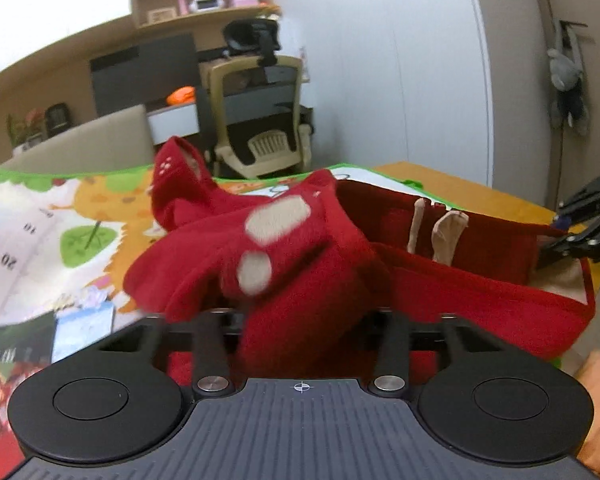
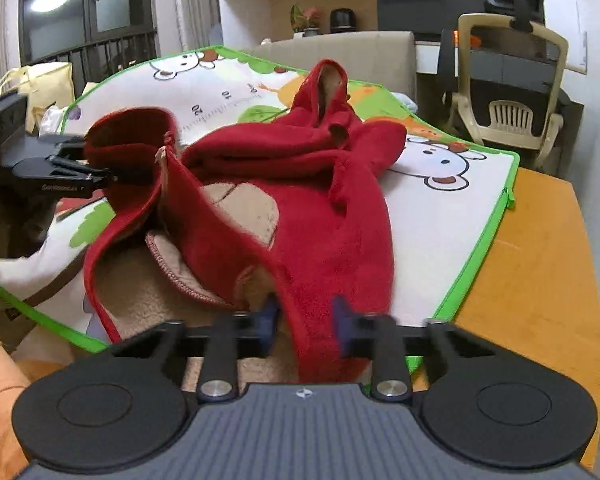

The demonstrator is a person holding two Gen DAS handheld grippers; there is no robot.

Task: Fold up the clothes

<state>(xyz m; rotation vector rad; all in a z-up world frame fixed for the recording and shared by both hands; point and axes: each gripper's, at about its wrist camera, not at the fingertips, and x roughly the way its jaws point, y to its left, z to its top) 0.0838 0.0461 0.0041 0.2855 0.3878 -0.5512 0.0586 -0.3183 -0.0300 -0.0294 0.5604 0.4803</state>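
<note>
- Nearest the right wrist camera, the right gripper [image 2: 306, 322] has its blue fingers [image 2: 270, 316] clenched on a thick fold of the red fleece garment [image 2: 324, 216], which runs straight down between them.
- In the left wrist view the left gripper [image 1: 300, 316] is buried in the same red cloth; its fingers are hidden under the bunched fabric, though the cloth hanging from it suggests a grip. From the other side, that gripper appears at the left edge, its tips meeting the garment's red hem.
- The garment hangs partly lifted between the two grippers, most likely held at two edges so it can be spread or shaken flat before a fold. Its tan lining [image 2: 236, 204] and pale patches [image 1: 278, 218] show, so it is twisted and partly inside out.
- The rest of it, hood [image 2: 326, 88] upward, slumps on the cartoon play mat [image 2: 440, 220] with a green border, which covers the orange counter [image 2: 540, 260].
- Folding seems barely begun; the crumpled heap still needs straightening.
- Beyond stand an office chair [image 2: 508, 80] and shelves.
</note>
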